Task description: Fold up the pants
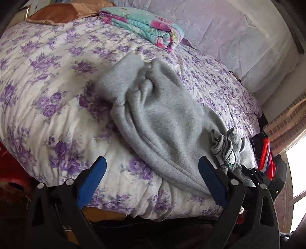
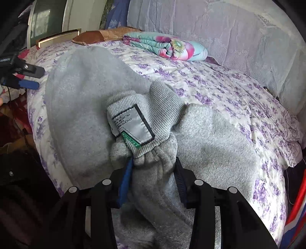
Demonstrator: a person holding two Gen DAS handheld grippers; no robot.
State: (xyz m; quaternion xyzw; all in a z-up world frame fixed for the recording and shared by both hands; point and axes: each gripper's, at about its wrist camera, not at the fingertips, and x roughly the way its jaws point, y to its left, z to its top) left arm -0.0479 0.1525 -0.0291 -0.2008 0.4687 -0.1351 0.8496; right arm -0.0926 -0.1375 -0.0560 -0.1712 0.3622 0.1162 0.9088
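Grey fleece pants [image 1: 158, 122] lie crumpled on the bed with the purple-flowered quilt [image 1: 47, 80]. My left gripper [image 1: 153, 162] is open and empty, its blue pads apart just above the near edge of the pants. My right gripper [image 2: 153, 166] is shut on the ribbed waistband [image 2: 153, 107] of the pants [image 2: 80, 107], with the white care label [image 2: 133, 124] facing up. The right gripper also shows at the right in the left wrist view [image 1: 254, 170], and the left gripper at the far left in the right wrist view [image 2: 30, 80].
A folded turquoise and pink blanket [image 1: 145, 24] lies at the far side of the bed, also in the right wrist view [image 2: 168, 47]. A brown pillow [image 1: 57, 13] is at the back left. A white lace cover [image 2: 229, 38] drapes the far side.
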